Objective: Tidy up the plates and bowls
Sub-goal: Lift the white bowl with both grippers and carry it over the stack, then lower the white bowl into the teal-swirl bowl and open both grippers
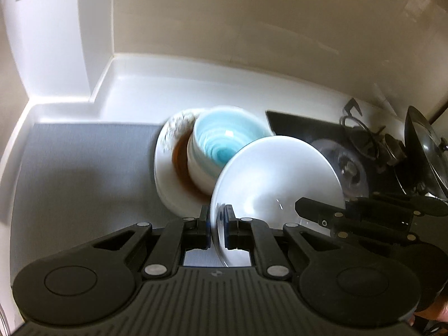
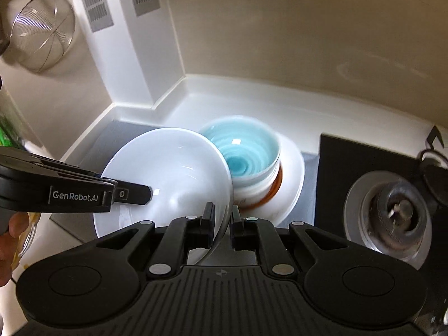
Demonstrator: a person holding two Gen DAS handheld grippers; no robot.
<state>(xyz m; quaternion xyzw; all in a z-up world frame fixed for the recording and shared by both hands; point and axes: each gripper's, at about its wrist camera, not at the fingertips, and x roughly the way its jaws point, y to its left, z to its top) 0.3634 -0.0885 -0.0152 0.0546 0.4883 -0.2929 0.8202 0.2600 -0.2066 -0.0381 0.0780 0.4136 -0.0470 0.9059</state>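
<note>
Both grippers hold one white bowl (image 1: 277, 179) by opposite sides of its rim, lifted and tilted. My left gripper (image 1: 217, 221) is shut on its left rim. My right gripper (image 2: 224, 219) is shut on its right rim; the bowl also shows in the right wrist view (image 2: 168, 168). Beyond it a blue-glazed bowl (image 1: 224, 142) sits stacked in a white bowl with an orange-brown band, on a white plate (image 1: 165, 173) on the grey mat (image 1: 78, 168). The same stack shows in the right wrist view, with the blue bowl (image 2: 246, 151) on top.
A black gas hob with a burner (image 2: 392, 212) lies to the right of the mat. A pan with a glass lid (image 1: 425, 151) stands on the hob. A wire strainer (image 2: 42, 33) hangs on the left wall. The white counter meets the wall behind.
</note>
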